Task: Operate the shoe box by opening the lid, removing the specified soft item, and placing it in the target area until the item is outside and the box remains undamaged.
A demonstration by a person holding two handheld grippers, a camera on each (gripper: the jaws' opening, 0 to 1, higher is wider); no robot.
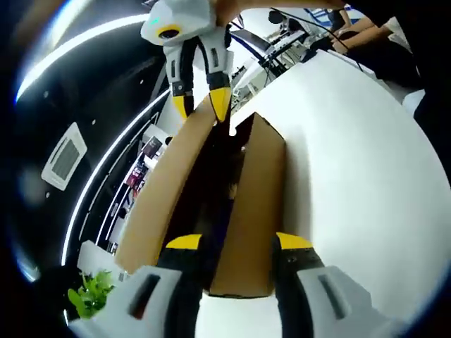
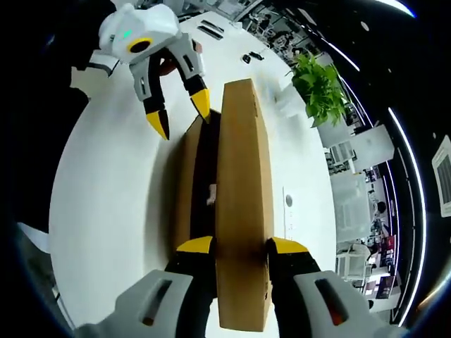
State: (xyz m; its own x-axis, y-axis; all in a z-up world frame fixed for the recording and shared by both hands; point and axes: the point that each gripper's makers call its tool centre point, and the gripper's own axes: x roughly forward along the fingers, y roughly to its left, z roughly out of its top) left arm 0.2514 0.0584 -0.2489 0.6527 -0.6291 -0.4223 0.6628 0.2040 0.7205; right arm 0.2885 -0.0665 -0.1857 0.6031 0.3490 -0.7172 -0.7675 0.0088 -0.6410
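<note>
While the right tool (image 2: 239, 244) grips the lid (image 2: 243, 211), the left tool (image 1: 239, 241) gapes over the box (image 1: 257, 211).

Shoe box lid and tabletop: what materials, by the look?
Shoe box lid: looks like plain brown cardboard, matte, uncoated; flat tan panels with crisp folded edges. Table: smooth white surface, probably laminate or painted board; even colour, soft shadows and a faint sheen.

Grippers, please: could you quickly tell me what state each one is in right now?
Left gripper: jaws astride the shoe box wall, grip unclear.
Right gripper: shut on the raised lid.
</note>
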